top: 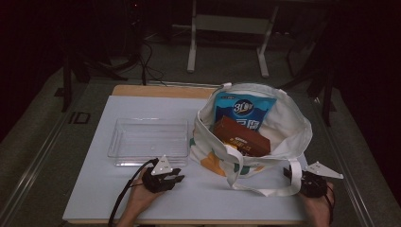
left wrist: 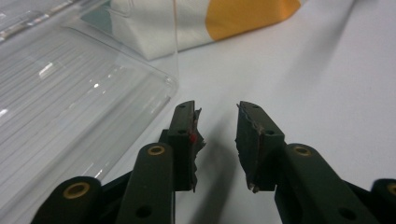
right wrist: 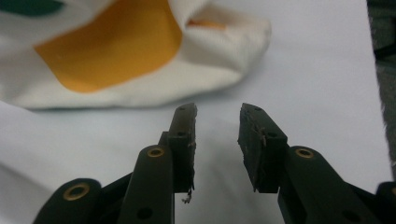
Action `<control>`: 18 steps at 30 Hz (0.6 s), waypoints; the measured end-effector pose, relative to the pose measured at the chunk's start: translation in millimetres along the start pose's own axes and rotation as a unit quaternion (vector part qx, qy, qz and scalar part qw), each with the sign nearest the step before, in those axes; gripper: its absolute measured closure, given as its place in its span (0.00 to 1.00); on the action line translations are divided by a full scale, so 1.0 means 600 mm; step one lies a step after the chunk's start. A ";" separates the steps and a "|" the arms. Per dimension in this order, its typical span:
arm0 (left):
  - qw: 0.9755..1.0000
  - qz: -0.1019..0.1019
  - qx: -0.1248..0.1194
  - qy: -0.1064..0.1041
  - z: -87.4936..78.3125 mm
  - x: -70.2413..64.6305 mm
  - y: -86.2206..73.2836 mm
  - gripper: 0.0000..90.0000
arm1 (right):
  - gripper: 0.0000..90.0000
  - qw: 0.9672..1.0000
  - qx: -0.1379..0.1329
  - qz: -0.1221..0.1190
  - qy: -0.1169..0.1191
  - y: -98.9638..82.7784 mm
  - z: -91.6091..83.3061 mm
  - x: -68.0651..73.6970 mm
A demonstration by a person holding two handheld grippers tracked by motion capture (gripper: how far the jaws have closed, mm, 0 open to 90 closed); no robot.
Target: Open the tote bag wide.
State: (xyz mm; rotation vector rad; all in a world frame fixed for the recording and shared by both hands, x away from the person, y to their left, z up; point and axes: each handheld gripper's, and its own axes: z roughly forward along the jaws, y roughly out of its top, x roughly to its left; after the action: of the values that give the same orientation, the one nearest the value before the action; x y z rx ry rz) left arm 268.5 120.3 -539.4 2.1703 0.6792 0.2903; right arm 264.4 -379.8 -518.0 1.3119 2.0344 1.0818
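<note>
A white tote bag (top: 288,127) with orange and green spots stands open on the right half of the table. Inside it are a blue snack bag (top: 243,111) and a brown box (top: 241,137). A clear plastic tray (top: 149,141) lies empty to the bag's left. My left gripper (top: 176,176) rests near the tray's front right corner, and its jaws (left wrist: 217,109) are open with nothing between them. My right gripper (top: 289,173) sits by the bag's front right corner, beside the strap (top: 265,191). Its jaws (right wrist: 218,109) are open and empty, pointing at the bag's cloth (right wrist: 112,51).
The white table surface (top: 203,198) has free room in front of the tray and bag. The tray's corner (left wrist: 154,79) and the bag's edge (left wrist: 187,23) lie just ahead of the left jaws. A metal frame (top: 227,23) stands on the floor beyond the table.
</note>
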 end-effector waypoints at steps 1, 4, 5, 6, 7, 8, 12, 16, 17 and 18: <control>1.000 0.003 0.003 0.000 -0.002 -0.001 0.000 0.77 | 0.76 1.000 -0.003 0.001 0.005 0.003 -0.002 -0.001; 1.000 0.006 0.002 -0.004 -0.010 -0.004 0.003 0.78 | 0.78 1.000 -0.015 0.000 0.013 0.011 -0.005 -0.001; 1.000 0.008 0.000 -0.004 -0.013 -0.004 0.005 0.79 | 0.79 1.000 -0.016 0.001 0.015 0.014 -0.006 0.000; 1.000 0.007 -0.005 -0.004 -0.015 -0.005 0.006 0.80 | 0.79 1.000 -0.018 0.001 0.016 0.017 -0.006 0.000; 1.000 0.007 -0.005 -0.004 -0.015 -0.005 0.006 0.80 | 0.79 1.000 -0.019 0.000 0.018 0.020 -0.005 -0.001; 1.000 0.003 -0.009 -0.005 -0.019 -0.004 0.009 0.80 | 0.79 1.000 -0.019 0.000 0.019 0.022 -0.004 -0.001; 1.000 0.009 -0.013 -0.003 -0.027 -0.006 0.016 0.82 | 0.79 1.000 -0.023 0.002 0.021 0.030 -0.001 -0.003; 0.999 0.021 -0.025 -0.006 -0.044 -0.013 0.038 0.82 | 0.78 0.999 -0.032 0.010 0.023 0.043 -0.001 -0.008; 0.999 0.024 -0.026 -0.006 -0.047 -0.014 0.042 0.82 | 0.77 0.999 -0.034 0.013 0.023 0.046 0.000 -0.009; 0.999 0.024 -0.028 -0.007 -0.049 -0.015 0.047 0.82 | 0.77 0.999 -0.035 0.016 0.027 0.048 0.000 -0.011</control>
State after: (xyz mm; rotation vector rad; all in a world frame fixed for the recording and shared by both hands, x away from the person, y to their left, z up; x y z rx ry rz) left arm 258.9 119.8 -498.6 2.1350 0.6037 0.3150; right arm 282.1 -379.3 -494.3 1.2975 1.9999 1.2043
